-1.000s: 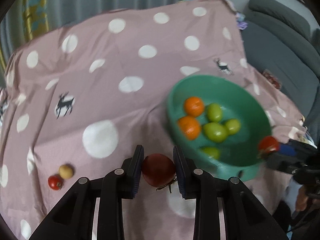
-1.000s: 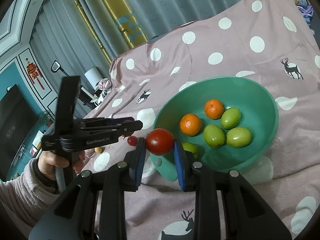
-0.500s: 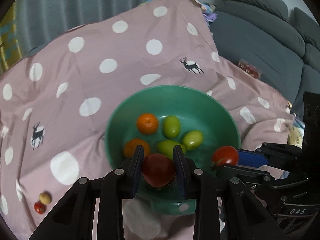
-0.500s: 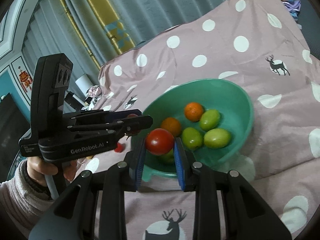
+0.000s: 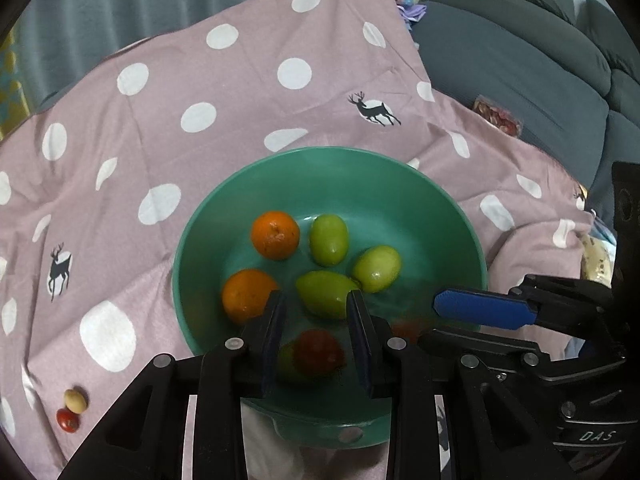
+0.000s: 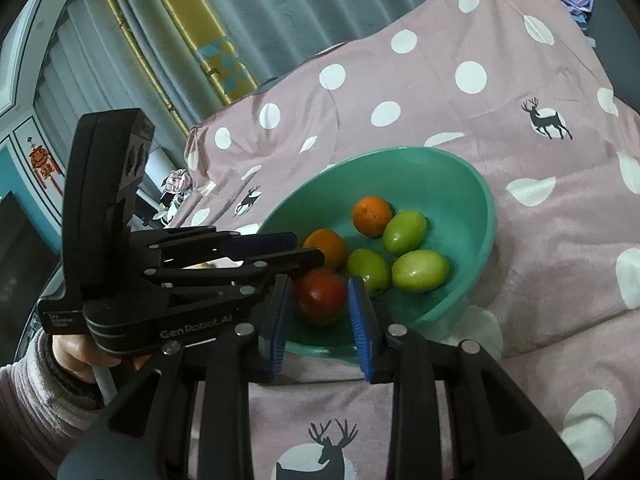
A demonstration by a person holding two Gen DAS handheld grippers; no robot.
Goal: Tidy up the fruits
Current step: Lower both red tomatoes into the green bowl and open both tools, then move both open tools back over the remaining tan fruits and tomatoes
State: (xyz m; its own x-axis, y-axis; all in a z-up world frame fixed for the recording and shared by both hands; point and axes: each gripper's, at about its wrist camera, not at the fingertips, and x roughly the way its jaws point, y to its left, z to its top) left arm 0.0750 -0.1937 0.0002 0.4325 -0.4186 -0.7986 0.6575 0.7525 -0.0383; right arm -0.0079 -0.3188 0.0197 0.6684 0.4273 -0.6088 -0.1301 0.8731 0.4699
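A teal bowl on the pink dotted cloth holds two oranges and several green fruits. My left gripper is open over the bowl's near side; a red tomato lies blurred in the bowl below its jaws, apart from them. My right gripper is open at the bowl's near rim; a red tomato sits between its blue pads, not clearly pinched. The left gripper also shows in the right wrist view, the right gripper in the left wrist view.
A small red fruit and a small yellow fruit lie on the cloth at the near left. A grey sofa stands at the right. Curtains hang behind.
Both grippers have come over the bowl and opened. The left gripper's tomato has dropped into the bowl. The right gripper's tomato now sits lower between its widened pads.
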